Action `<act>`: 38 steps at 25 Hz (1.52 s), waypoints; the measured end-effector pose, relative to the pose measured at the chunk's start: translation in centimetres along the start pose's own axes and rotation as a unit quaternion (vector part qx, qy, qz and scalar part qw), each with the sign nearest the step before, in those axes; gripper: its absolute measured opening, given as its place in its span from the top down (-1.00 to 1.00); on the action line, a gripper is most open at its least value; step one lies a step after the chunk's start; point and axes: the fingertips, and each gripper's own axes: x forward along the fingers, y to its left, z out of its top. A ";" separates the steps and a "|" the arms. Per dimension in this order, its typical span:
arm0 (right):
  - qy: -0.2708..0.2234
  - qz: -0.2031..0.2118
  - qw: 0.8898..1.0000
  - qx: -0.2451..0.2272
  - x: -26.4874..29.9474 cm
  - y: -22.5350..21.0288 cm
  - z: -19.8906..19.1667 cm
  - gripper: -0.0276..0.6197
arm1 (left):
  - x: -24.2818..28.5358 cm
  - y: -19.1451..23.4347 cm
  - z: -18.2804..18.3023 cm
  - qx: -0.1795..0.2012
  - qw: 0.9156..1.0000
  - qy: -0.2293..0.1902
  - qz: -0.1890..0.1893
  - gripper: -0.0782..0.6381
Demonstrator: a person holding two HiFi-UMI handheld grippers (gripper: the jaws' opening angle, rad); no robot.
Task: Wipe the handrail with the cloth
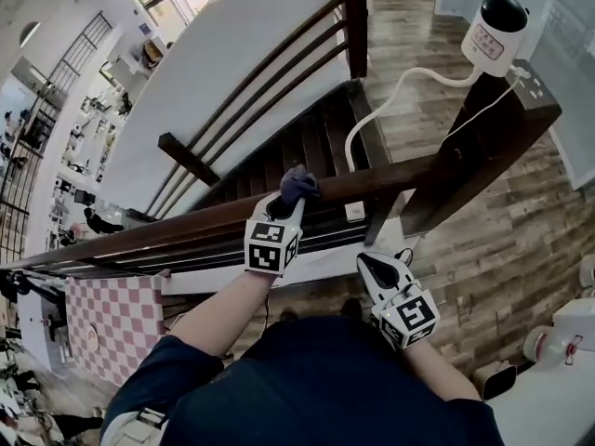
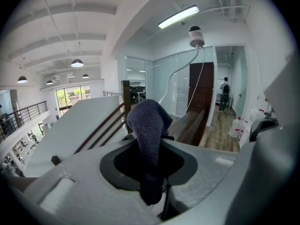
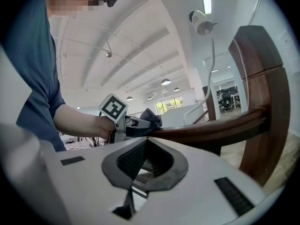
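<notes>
A dark brown wooden handrail (image 1: 186, 226) runs from lower left up to a thick newel post (image 1: 483, 128). My left gripper (image 1: 290, 203) is shut on a dark blue cloth (image 1: 299, 186), and the cloth rests on top of the rail. In the left gripper view the cloth (image 2: 147, 125) bulges out between the jaws, hiding part of the rail (image 2: 187, 125) beyond. My right gripper (image 1: 375, 266) hangs below the rail near my body, shut and empty. The right gripper view looks along its jaws (image 3: 145, 163) at the left gripper (image 3: 133, 124), the cloth (image 3: 151, 118) and the rail (image 3: 211, 128).
A white camera (image 1: 497, 26) with a white cable (image 1: 372, 110) sits on the post. Beyond the rail a staircase (image 1: 307, 151) drops beside a white sloped panel (image 1: 223, 72). A pink checkered surface (image 1: 112, 314) lies lower left. Wood floor (image 1: 502, 249) is at right.
</notes>
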 end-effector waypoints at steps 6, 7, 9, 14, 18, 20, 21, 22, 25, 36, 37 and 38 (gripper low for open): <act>-0.012 -0.062 0.998 0.018 -4.9 -4.1 -0.2 0.88 | 4.2 -7.1 2.9 0.039 0.998 -0.001 -0.053 0.52; -0.015 -0.072 0.997 0.020 -5.6 -4.6 -0.1 0.88 | 4.9 -8.3 3.4 0.047 0.997 -0.001 -0.062 0.52; -0.021 -0.088 0.996 0.021 -7.1 -5.6 0.2 0.88 | 6.2 -10.5 4.2 0.063 0.995 -0.001 -0.076 0.53; -0.030 -0.128 0.991 0.030 -10.7 -8.4 0.2 0.88 | 9.8 -15.9 6.4 0.089 0.990 0.013 -0.111 0.53; -0.043 -0.162 0.985 0.042 -13.2 -10.0 0.2 0.88 | 11.9 -20.2 8.1 0.114 0.983 0.018 -0.139 0.53; -0.051 -0.180 0.981 0.047 -14.5 -10.6 0.2 0.88 | 13.0 -22.4 9.0 0.133 0.979 0.017 -0.153 0.52; -0.054 -0.190 0.979 0.050 -15.1 -10.8 0.1 0.88 | 13.6 -23.5 9.5 0.141 0.977 0.016 -0.160 0.53; -0.056 -0.200 0.977 0.053 -15.8 -11.1 -0.1 0.88 | 14.1 -24.6 9.9 0.147 0.975 0.016 -0.167 0.52; -0.056 -0.225 0.971 0.065 -17.6 -11.2 -0.9 0.88 | 15.3 -27.3 10.9 0.154 0.971 0.016 -0.182 0.52; -0.045 -0.235 0.967 0.084 -19.1 -11.7 -3.0 0.88 | 15.4 -29.7 10.8 0.145 0.970 0.017 -0.194 0.53; -0.044 -0.227 0.969 0.083 -18.4 -11.5 -2.8 0.88 | 15.0 -29.1 10.5 0.143 0.971 0.018 -0.193 0.52; -0.044 -0.217 0.972 0.079 -17.6 -11.3 -2.6 0.88 | 14.5 -28.2 10.1 0.140 0.971 0.018 -0.191 0.52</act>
